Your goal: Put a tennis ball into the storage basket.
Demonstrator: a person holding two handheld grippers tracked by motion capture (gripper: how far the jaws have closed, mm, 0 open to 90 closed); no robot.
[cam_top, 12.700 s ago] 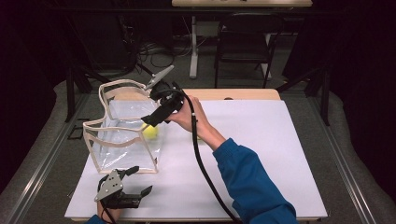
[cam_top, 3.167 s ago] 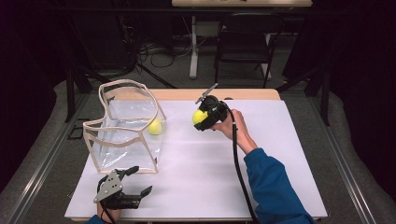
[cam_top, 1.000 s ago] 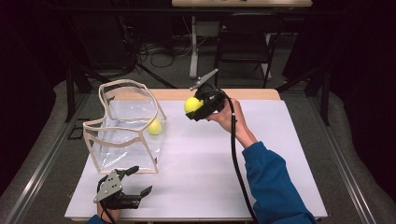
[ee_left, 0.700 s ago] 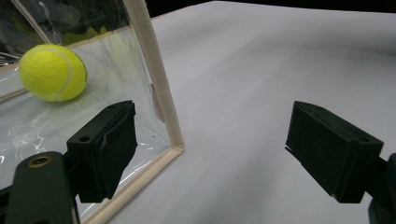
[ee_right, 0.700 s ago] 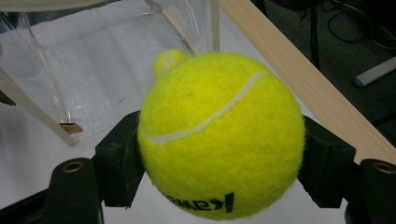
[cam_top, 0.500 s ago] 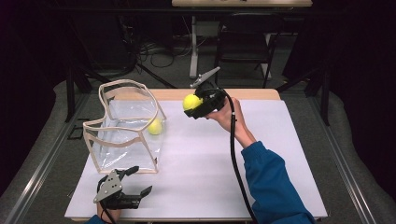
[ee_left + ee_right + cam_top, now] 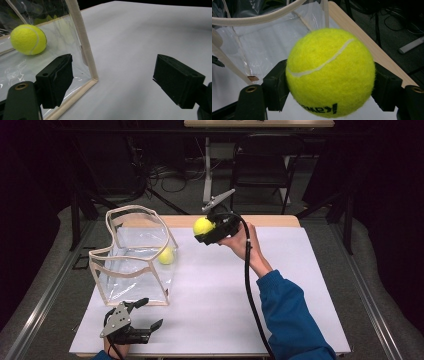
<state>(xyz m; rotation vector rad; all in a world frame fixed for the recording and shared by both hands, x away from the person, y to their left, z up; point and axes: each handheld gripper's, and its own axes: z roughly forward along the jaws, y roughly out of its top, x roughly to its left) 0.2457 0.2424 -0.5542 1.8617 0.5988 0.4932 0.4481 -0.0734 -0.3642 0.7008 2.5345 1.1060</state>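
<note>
Surface [image 7: 300, 285]: white sheet over a wooden board; bare in the middle and to the right.

Clear bag [image 7: 132, 262]: transparent, cream-trimmed, stands upright at the left of the surface with its mouth open upward. Its floppy rim [image 7: 262, 17] sags unevenly and is the one obstacle on the way in.

Right gripper [image 7: 212, 231]: held above the surface, just right of the bag's rim; fingers clenched on a tennis ball [image 7: 329, 72], one pad on each side.

Left gripper [image 7: 142, 316]: rests low by the bag's near corner [image 7: 93, 80], fingers released and empty, touching nothing.

Second tennis ball [image 7: 28, 39]: already lies inside the bag on its floor.

Step in hand, as judged: carrying the held ball to the bag. Next move calls for lifting over the rim, centring above the mouth, then letting go.
</note>
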